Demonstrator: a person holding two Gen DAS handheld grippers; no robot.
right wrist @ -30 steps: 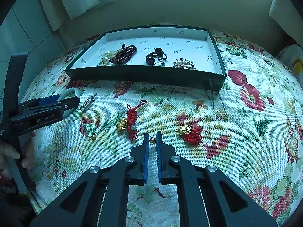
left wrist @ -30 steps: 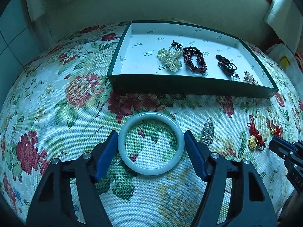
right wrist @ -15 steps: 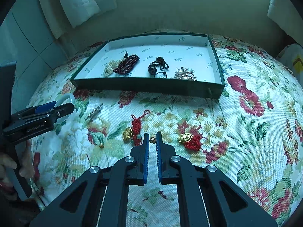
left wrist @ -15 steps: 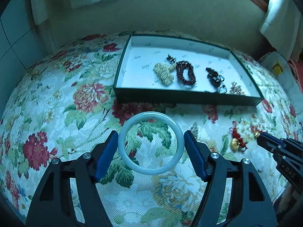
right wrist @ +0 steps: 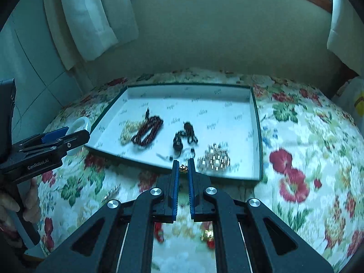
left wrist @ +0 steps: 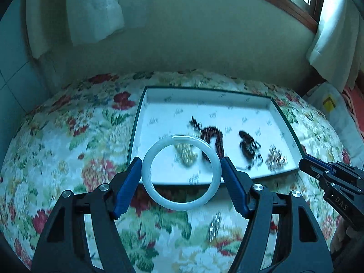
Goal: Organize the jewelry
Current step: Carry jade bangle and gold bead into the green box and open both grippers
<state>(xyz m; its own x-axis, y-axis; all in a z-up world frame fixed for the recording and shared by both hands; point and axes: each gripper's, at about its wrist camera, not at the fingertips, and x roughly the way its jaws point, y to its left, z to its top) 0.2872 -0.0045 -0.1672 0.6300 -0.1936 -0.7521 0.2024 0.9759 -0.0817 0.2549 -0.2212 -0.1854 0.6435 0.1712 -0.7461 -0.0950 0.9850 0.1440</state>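
Observation:
My left gripper [left wrist: 181,173] is shut on a pale jade bangle [left wrist: 150,170] and holds it in the air over the near edge of the green tray [left wrist: 136,132]. The tray's white floor holds a pearl piece [left wrist: 185,155], a dark red bead strand [left wrist: 215,136], a black bead piece [left wrist: 248,145] and a rhinestone brooch [left wrist: 276,159]. My right gripper [right wrist: 183,168] is shut on a small gold trinket [right wrist: 182,169] at its tips, just before the tray's near wall [right wrist: 145,162]. The left gripper [right wrist: 54,141] also shows in the right wrist view.
A silver brooch [left wrist: 215,225] lies on the floral cloth [left wrist: 68,159] below the bangle. Red-and-gold knot charms [right wrist: 208,235] lie on the cloth under my right gripper. A wall and curtains [right wrist: 91,22] stand behind the table. The right gripper [left wrist: 329,177] shows at the right.
Both grippers have risen and moved forward toward the tray. The bangle has come up off the cloth and now hangs over the tray's near edge. The right gripper's tips now reach the tray's wall.

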